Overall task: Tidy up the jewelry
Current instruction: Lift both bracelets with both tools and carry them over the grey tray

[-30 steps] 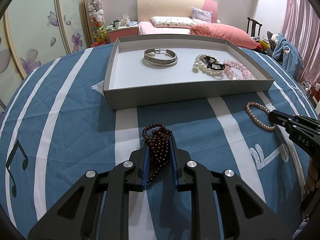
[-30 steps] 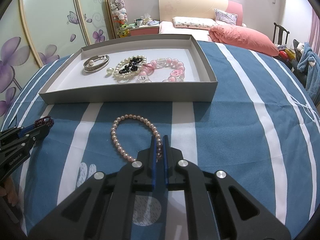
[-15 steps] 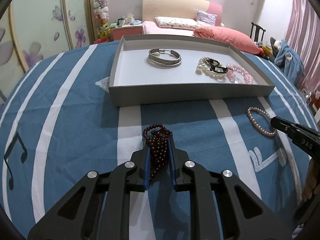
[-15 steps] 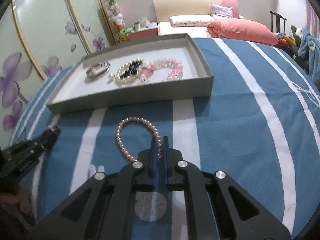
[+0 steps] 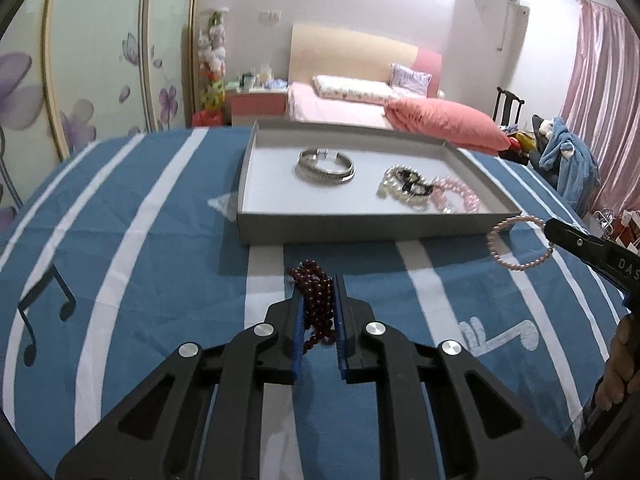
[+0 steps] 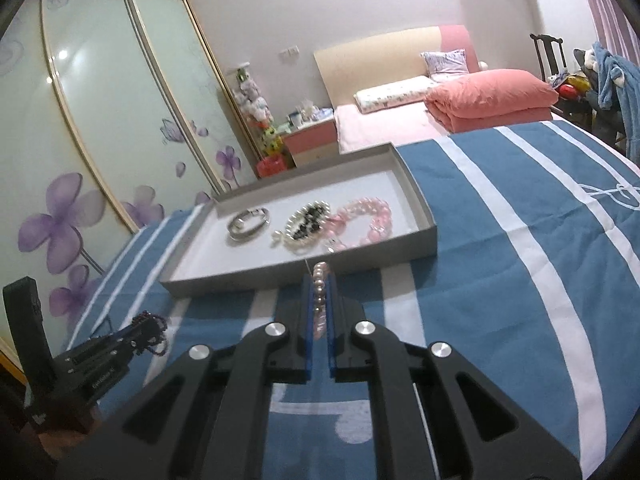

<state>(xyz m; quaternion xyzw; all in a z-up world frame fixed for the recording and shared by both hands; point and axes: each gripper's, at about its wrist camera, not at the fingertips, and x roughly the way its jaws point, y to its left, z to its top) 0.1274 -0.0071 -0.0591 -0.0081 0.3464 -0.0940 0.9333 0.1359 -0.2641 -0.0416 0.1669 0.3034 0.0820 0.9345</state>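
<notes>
Our left gripper (image 5: 318,280) pinches one dark red bead strand (image 5: 316,300); our right gripper (image 6: 319,280) clamps one pink pearl bracelet (image 6: 319,292), both above the striped cloth (image 5: 140,240). The grey tray (image 5: 360,232) just beyond holds three pieces: one silver bangle (image 5: 326,166), one white-and-black bracelet (image 5: 404,186), one pink bead bracelet (image 5: 460,196).

White letters "DAS" stood on the side of the right gripper (image 5: 552,232) at 3 o'clock, cut off by the edge, tiny white writing on the left gripper (image 6: 154,326) at 8 o'clock was too small to read
</notes>
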